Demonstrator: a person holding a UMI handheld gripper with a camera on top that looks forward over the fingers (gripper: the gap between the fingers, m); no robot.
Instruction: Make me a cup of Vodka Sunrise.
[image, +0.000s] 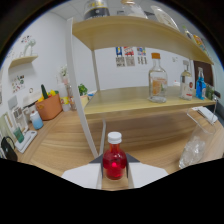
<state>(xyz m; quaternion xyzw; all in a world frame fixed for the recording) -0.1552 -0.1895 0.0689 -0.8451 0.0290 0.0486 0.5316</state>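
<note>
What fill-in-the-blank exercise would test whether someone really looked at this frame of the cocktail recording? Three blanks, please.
1. The small bottle between the fingers of the gripper holds ____ liquid.
2. That bottle's cap is ____.
3. The clear glass bottle with an orange cap stands on the lower ____ of the wooden rack.

Missing words: red; white; shelf

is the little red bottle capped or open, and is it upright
Capped and upright: the red bottle stands between the gripper's fingers with its white cap on top, neck pointing straight up.
</note>
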